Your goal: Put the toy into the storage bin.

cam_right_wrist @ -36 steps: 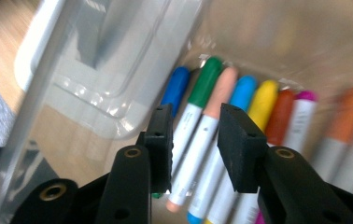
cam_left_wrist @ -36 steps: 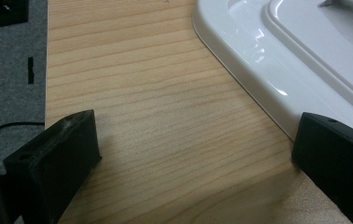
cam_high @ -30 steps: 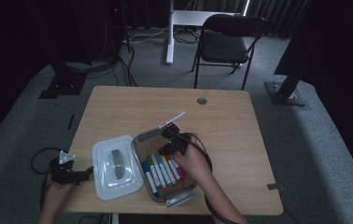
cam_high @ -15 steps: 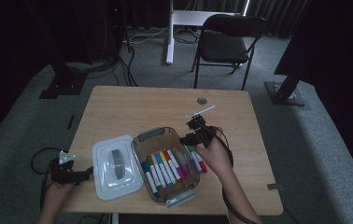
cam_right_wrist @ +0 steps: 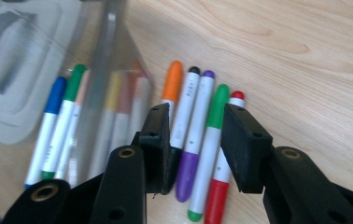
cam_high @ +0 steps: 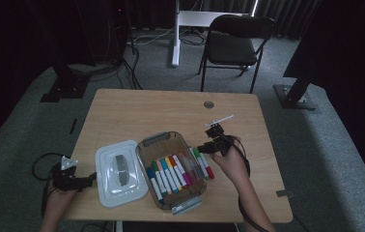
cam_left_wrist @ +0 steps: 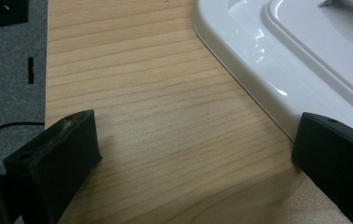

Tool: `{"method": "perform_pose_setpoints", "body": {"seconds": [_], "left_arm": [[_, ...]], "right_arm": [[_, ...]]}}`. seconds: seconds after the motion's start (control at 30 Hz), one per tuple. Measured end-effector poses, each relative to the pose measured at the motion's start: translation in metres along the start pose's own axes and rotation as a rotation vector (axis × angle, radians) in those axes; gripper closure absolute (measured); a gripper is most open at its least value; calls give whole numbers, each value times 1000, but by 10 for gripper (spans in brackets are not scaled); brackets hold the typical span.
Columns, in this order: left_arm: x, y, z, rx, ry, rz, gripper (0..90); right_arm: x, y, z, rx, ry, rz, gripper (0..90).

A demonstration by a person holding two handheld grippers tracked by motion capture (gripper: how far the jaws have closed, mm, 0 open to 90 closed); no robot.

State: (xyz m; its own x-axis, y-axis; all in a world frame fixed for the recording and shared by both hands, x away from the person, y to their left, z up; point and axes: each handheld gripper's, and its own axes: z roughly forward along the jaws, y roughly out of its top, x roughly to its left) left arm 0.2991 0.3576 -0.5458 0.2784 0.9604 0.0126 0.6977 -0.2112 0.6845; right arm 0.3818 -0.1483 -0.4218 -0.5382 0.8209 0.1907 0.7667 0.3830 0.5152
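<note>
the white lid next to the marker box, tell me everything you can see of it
The white lid is a rounded rectangle of glossy plastic with a raised inner panel and a grey handle at its centre. It lies flat on the wooden table, off the clear marker box and right beside its left wall. The left gripper sits at its left edge, jaws open, one jaw tip over the rim; whether it touches is unclear.

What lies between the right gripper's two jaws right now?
In the right gripper view, the purple marker and the green marker lie on the table between the right gripper's open jaws.
</note>
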Motion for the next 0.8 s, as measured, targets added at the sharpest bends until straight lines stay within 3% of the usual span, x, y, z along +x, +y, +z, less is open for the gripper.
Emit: {"method": "perform_pose_setpoints", "body": {"seconds": [0.5,0.8], "left_arm": [[0,0,0,0,0,0,12],[0,0,0,0,0,0,12]], "right_arm": [[-20,-26,39,43,-9,2,613],[-27,-33,55,84,-44,10,652]]}}
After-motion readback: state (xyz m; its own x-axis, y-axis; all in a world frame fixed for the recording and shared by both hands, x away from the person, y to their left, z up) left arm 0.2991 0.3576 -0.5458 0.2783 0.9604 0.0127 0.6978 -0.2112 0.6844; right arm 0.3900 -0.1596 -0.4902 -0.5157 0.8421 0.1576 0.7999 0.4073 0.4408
